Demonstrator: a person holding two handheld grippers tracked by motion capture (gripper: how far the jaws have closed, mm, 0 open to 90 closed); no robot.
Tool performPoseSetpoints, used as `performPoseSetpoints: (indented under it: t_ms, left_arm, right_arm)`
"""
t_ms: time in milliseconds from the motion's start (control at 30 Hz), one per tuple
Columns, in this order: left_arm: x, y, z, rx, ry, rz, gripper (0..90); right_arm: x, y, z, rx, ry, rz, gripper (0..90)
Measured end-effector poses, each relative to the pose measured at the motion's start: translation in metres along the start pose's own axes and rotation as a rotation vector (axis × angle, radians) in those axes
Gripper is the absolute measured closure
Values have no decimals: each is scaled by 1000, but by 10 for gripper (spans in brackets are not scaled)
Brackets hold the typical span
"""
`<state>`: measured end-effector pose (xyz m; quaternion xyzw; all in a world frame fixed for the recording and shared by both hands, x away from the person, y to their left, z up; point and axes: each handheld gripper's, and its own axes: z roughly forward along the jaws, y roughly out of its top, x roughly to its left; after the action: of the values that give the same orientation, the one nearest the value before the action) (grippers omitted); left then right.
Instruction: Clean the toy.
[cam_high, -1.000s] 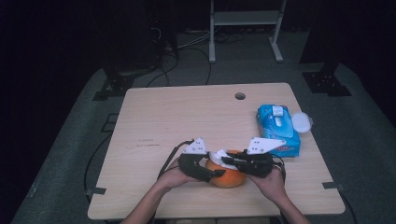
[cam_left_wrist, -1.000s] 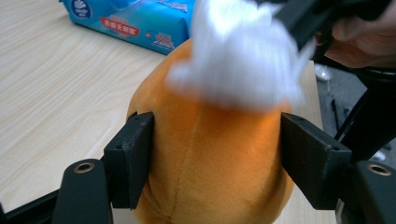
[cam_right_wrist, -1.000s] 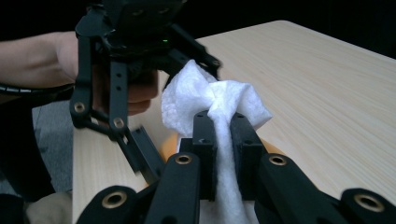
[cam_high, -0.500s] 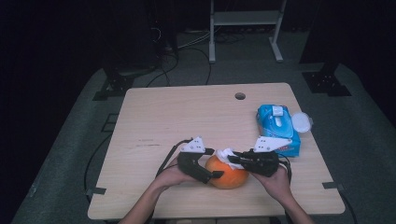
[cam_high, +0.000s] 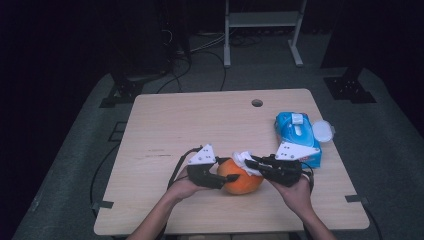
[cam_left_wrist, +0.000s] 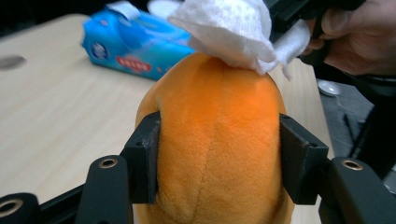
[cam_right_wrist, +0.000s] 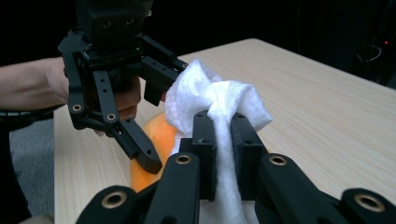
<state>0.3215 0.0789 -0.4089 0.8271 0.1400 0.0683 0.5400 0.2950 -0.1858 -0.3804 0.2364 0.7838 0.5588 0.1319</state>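
Tabletop (cam_high: 165, 120): plush orange toy (cam_left_wrist: 217, 140), seamed, fuzzy.

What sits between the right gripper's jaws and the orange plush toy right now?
A crumpled white wipe: the right gripper pinches it and it lies on top of the orange plush toy, as the right and left gripper views show.

wooden table (cam_high: 175, 125), orange plush toy (cam_high: 242, 182), wipes pack (cam_high: 296, 135)

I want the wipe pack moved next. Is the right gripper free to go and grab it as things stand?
Probably not yet. The right gripper is shut on the white wipe pressed to the orange plush toy. The blue wipe pack lies just beyond that hand, nothing between, so once it drops the wipe it looks reachable.
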Motion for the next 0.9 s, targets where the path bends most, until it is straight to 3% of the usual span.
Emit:
performPoseSetpoints:
  t_ms: [67,233,300,400,600,733,900]
  left_arm:
    - [-3,-2,6,33,23,17,395]
    - [-9,-7,16,72,19,48,361]
    - [-8,-10,14,71,13,40,357]
    - [-3,-13,11,81,7,38,354]
    - [7,-19,6,81,3,-8,331]
    - [7,-16,8,94,-1,-32,196]
    - [4,-15,9,96,-2,-3,265]
  right_arm:
    - [2,0,3,4,-3,1,814]
    - [17,-9,27,47,31,-28,815]
    - [14,-7,27,57,20,-27,816]
    - [2,-8,20,70,-40,-20,816]
    - [-19,-21,4,70,-76,78,816]
    - [-16,-23,12,78,-70,72,816]
    - [-9,-18,16,60,-61,67,819]
